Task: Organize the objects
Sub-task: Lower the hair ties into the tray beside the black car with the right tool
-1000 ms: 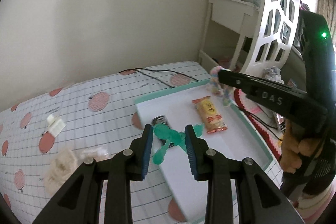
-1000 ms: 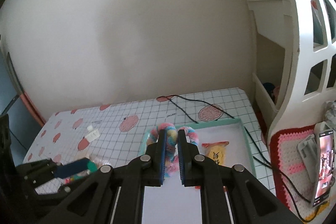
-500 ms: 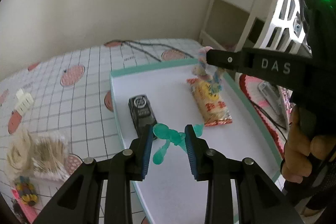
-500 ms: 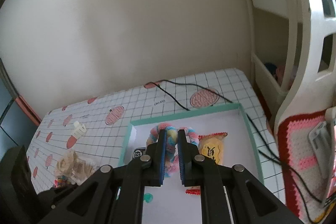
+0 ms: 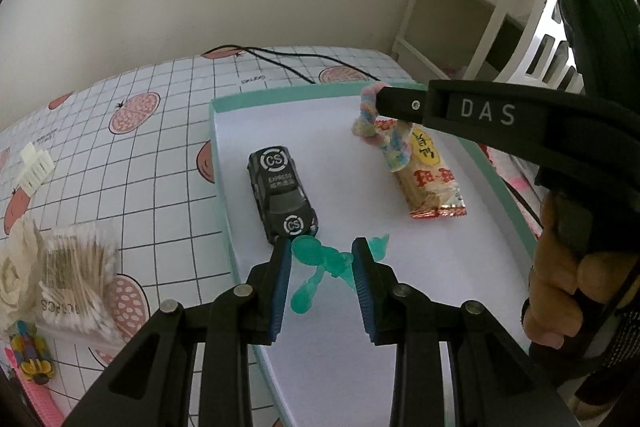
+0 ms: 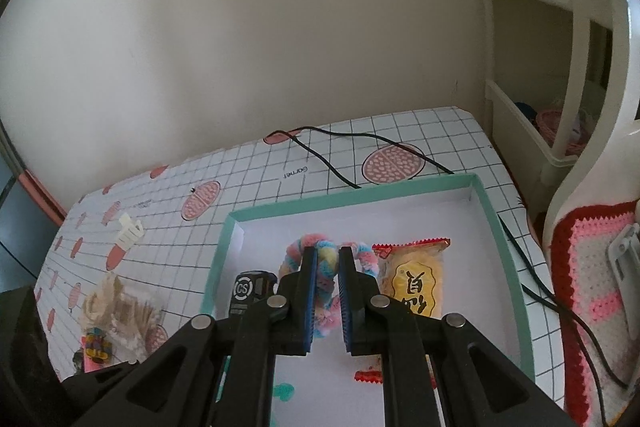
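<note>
My left claw (image 5: pixel 322 267) grips the translucent green plastic toy (image 5: pixel 320 263) low over the teal-rimmed white tray (image 5: pixel 288 95), beside the black toy car (image 5: pixel 282 197). Farther in, my right claw (image 6: pixel 329 291) pinches the pastel braided yarn loop (image 6: pixel 326 267) by the yellow snack packet (image 6: pixel 414 283). Placing step, I judge; next, lower and release both.

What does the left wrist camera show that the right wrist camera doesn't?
Only the left view shows the person's hand gripping the right tool, and the green plastic toy between the left tool pads. Only the right view shows the crocheted mat. Both show the teal tray, black toy car, snack packet and fuzzy pastel ring.
</note>
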A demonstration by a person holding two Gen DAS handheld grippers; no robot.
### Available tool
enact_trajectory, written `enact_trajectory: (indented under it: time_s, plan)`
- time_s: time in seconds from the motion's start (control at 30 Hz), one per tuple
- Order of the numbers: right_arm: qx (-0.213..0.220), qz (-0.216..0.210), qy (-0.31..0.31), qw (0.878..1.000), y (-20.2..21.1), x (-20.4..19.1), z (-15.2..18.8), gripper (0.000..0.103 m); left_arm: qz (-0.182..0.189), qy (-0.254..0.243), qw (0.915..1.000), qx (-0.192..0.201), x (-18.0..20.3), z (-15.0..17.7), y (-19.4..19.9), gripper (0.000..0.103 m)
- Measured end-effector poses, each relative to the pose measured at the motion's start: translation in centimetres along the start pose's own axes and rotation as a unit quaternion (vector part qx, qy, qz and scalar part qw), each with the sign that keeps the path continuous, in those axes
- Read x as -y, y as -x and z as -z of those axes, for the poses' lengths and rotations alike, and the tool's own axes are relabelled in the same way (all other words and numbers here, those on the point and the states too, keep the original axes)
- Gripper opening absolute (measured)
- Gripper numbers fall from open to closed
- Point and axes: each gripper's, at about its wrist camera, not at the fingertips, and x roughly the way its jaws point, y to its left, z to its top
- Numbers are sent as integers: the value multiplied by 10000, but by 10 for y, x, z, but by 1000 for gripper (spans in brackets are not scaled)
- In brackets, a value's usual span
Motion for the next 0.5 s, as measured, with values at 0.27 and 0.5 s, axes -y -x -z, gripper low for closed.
enact_trajectory:
  time_s: [0.27,0.5]
  plan:
    - [-184,92,32,9998,-16,-2,6,11,-45,56,9999,-105,-3,1,-8,32]
    - [-363,189,71,9991,-26,-4,13,11,-13,104,9999,-107,-4,2,-8,33]
